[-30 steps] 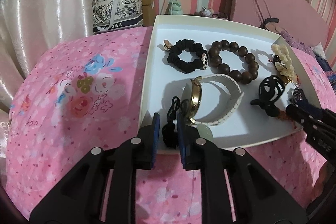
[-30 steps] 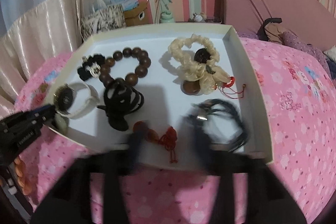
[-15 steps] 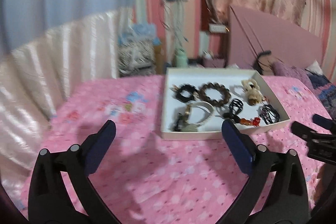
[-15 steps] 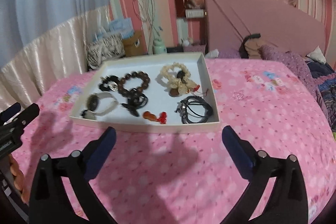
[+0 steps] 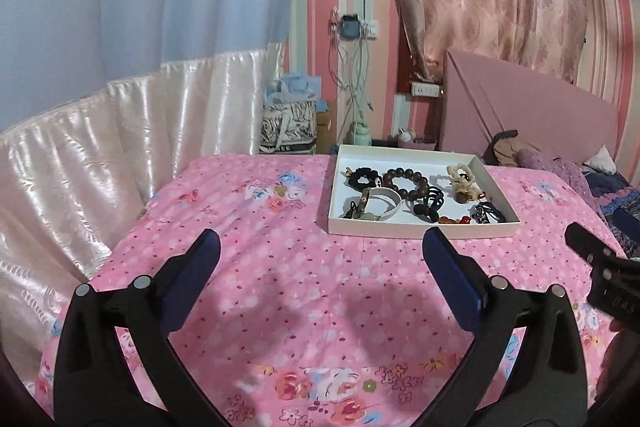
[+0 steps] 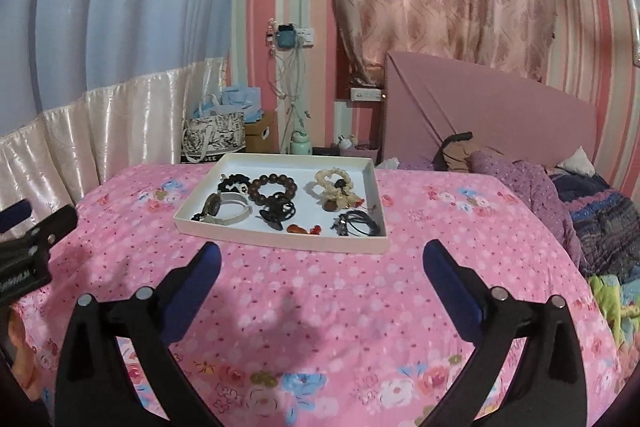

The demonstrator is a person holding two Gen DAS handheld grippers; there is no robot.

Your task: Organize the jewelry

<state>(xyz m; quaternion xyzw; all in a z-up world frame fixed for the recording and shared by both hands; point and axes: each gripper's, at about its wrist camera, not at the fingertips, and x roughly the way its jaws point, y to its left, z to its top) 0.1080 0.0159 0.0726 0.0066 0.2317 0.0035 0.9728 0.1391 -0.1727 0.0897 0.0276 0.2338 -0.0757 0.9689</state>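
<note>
A bed (image 5: pixel 280 267) under a pink floral cover fills the room, with a shallow white tray (image 6: pixel 280 241) resting flat on it. Both tools hover over bare cover short of the tray — the left hand-held gripper (image 5: pixel 320 259) and the right hand-held gripper (image 6: pixel 320 267) each spread wide, nothing between the pads. Inside the tray lie the jewelry pieces — a dark wooden bead bracelet (image 6: pixel 273 187), a white-strapped watch (image 6: pixel 230 209) and a red charm (image 6: pixel 304 228).
</note>
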